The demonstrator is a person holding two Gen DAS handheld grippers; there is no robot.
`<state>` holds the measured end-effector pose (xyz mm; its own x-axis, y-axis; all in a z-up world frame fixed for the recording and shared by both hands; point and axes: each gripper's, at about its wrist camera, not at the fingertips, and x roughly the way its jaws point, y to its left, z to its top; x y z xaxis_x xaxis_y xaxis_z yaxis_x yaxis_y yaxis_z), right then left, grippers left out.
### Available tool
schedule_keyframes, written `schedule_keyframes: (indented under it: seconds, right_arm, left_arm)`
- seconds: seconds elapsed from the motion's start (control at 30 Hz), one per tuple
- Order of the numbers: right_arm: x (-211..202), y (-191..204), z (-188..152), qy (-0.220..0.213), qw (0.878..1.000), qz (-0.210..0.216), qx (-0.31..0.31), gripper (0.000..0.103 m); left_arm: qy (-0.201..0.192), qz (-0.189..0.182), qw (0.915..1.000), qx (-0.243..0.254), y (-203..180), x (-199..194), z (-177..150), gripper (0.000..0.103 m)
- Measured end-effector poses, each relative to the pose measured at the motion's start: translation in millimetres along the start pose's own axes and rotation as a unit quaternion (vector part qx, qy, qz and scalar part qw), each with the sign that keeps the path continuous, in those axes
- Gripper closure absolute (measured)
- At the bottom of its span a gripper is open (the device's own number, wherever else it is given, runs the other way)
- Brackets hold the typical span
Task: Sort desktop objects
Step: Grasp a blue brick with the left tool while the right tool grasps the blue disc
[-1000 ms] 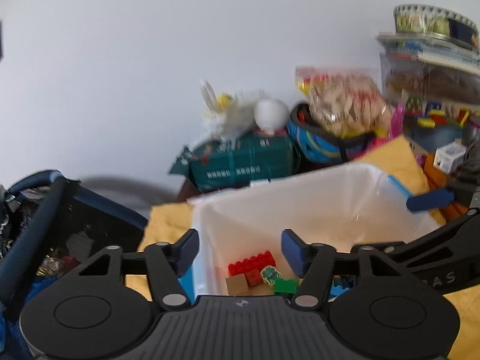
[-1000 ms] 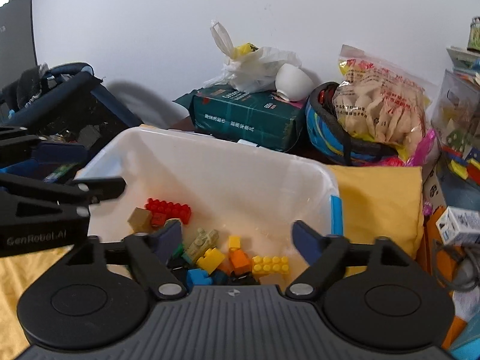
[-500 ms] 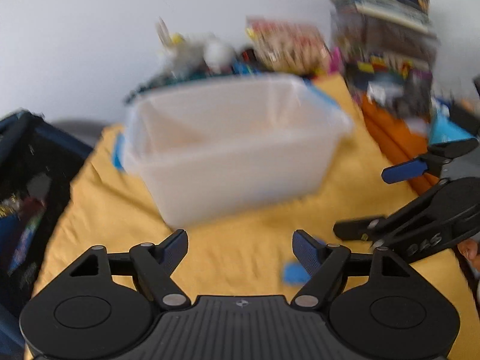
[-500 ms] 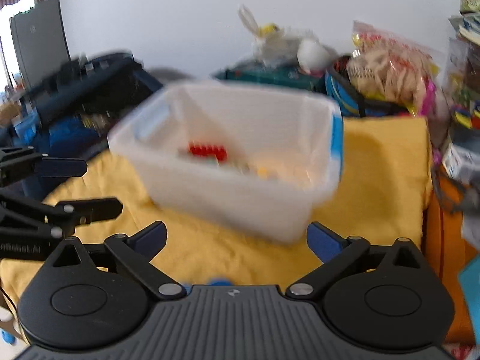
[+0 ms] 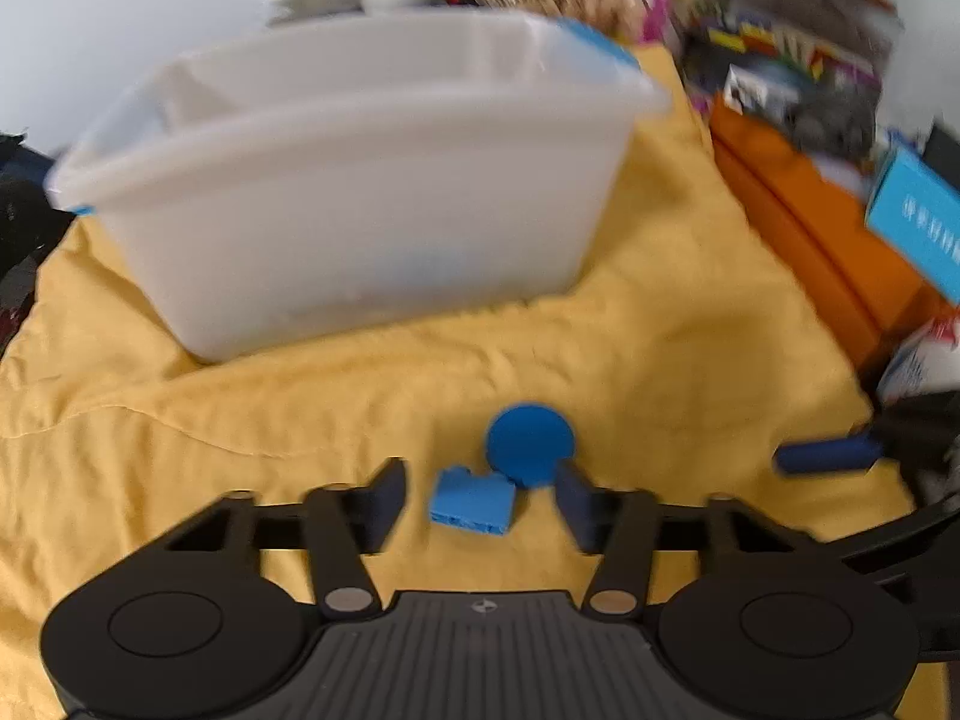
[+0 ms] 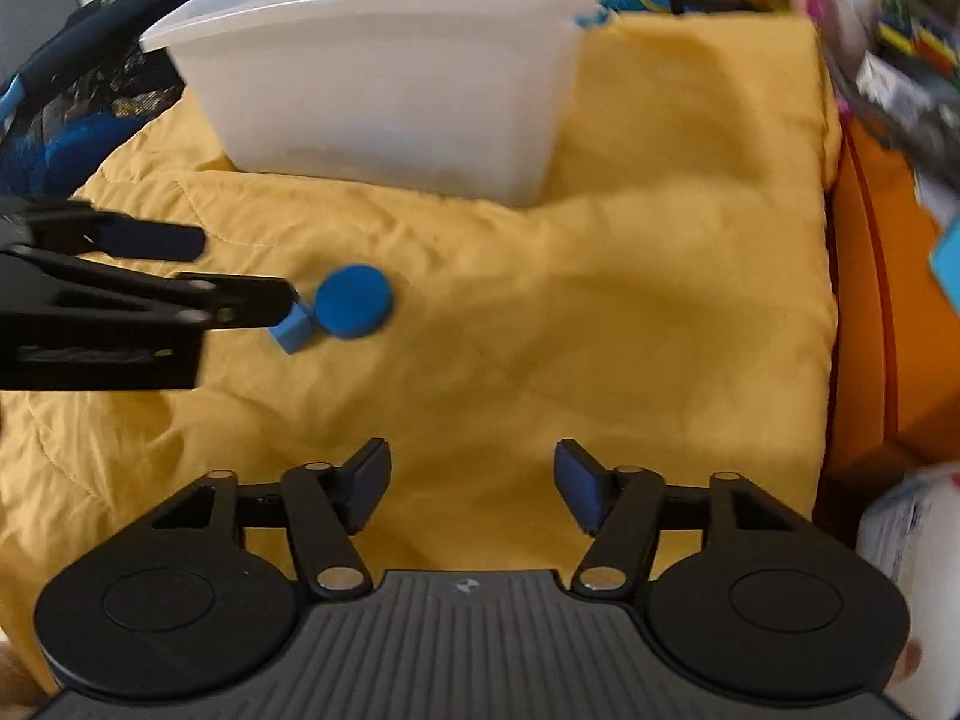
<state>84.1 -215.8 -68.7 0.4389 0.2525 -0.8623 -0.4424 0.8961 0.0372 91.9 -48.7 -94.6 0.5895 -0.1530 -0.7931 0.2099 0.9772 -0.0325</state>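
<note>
A small light-blue brick (image 5: 471, 501) lies on the yellow cloth (image 5: 300, 408), in the gap of my left gripper (image 5: 480, 501). Its jaws are closing and the pads stand clear of the brick on both sides. A round blue disc (image 5: 528, 444) lies just beyond the brick, touching it. In the right wrist view the same brick (image 6: 292, 330) and disc (image 6: 354, 300) sit at the left gripper's fingertips (image 6: 264, 300). My right gripper (image 6: 472, 489) hovers over bare cloth, jaws closing with nothing between them. The white bin (image 5: 360, 210) stands behind.
An orange box (image 5: 828, 252) and a blue carton (image 5: 918, 228) line the cloth's right edge, with a white carton (image 6: 912, 522) nearer. A dark bag (image 6: 72, 102) sits left of the bin. Toys and packets crowd the back right.
Both grippers came back from over the bin and dropped towards the cloth. The bin's bricks went out of sight, the blue brick came between the left jaws, and both pairs of jaws narrowed.
</note>
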Motion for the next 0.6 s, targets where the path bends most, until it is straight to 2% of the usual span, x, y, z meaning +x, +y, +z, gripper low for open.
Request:
schedule_keyframes:
  seconds: [0.03,0.07,0.23,0.27,0.4,0.47,0.5,0.6]
  right_arm:
    - [-1,-1,-2,-0.002,1.0,0.0,0.001,0.04]
    - [-1,0,-3,-0.004,1.0,-0.003,-0.004,0.04]
    - [-6,8,0,-0.024,0.999,-0.002,-0.04,0.04]
    - [-6,9,1,-0.029,0.999,0.002,-0.042,0.04]
    - [-5,19,4,-0.042,0.997,0.026,-0.055,0.04]
    - [-4,26,5,-0.043,0.996,0.032,-0.065,0.04]
    - [-2,29,5,-0.041,0.996,0.035,-0.069,0.04]
    - [1,38,6,-0.037,0.995,0.046,-0.075,0.04]
  left_arm:
    - [0.011,0.003,0.9999,0.01,-1,6,-3,0.066]
    - [0.025,0.001,0.9996,0.014,1,11,-6,0.068]
    - [0.029,-0.044,0.9986,-0.006,40,-4,-22,0.068]
    - [0.037,-0.059,0.9976,-0.001,49,-9,-28,0.068]
    - [0.045,-0.073,0.9959,0.03,78,-24,-43,0.067]
    - [0.048,-0.06,0.9969,0.017,88,-32,-45,0.053]
    - [0.045,-0.049,0.9977,0.009,90,-38,-46,0.05]
    - [0.027,-0.009,0.9995,-0.01,89,-54,-48,0.047]
